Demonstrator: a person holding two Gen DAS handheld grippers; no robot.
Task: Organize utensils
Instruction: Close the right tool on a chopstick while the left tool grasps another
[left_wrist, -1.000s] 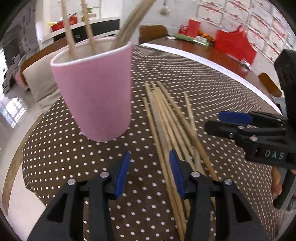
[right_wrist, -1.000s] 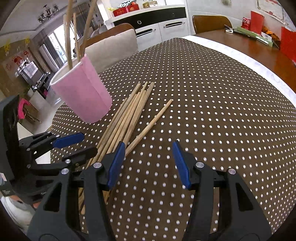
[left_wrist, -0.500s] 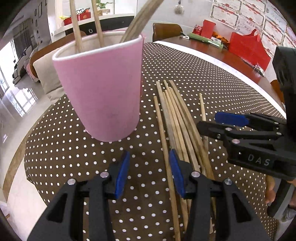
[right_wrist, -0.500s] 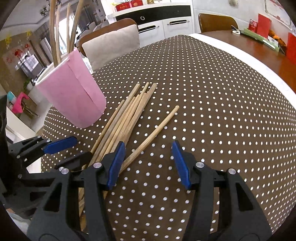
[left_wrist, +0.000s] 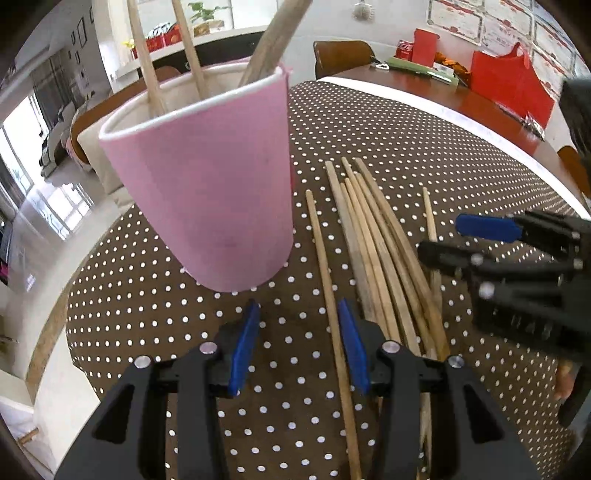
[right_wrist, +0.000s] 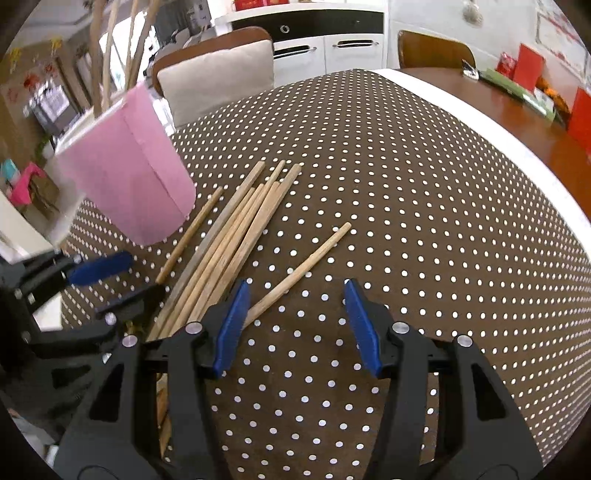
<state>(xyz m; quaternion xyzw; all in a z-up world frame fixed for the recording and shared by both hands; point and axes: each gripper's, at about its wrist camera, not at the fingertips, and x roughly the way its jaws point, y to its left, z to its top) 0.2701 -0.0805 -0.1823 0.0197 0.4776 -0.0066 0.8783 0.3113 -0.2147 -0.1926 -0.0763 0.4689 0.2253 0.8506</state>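
Note:
A pink cup (left_wrist: 210, 184) stands on the brown polka-dot tablecloth (left_wrist: 424, 147) and holds several wooden chopsticks (left_wrist: 147, 66); it also shows in the right wrist view (right_wrist: 129, 181). A bundle of wooden chopsticks (left_wrist: 373, 236) lies right of the cup, also seen in the right wrist view (right_wrist: 232, 240). One chopstick (right_wrist: 299, 269) lies apart, right of the bundle. My left gripper (left_wrist: 297, 339) is open and empty, just in front of the cup's base. My right gripper (right_wrist: 293, 325) is open and empty, over the near ends of the chopsticks, and appears in the left wrist view (left_wrist: 472, 240).
A cushioned chair (right_wrist: 214, 77) stands behind the table's far edge. A bare wooden table part (right_wrist: 524, 110) with red and green items lies at the far right. A white and black cabinet (right_wrist: 314, 33) is at the back.
My left gripper has moved closer to the cup, which now looks larger. My right gripper has shifted left and forward toward the chopstick bundle. Both stay open.

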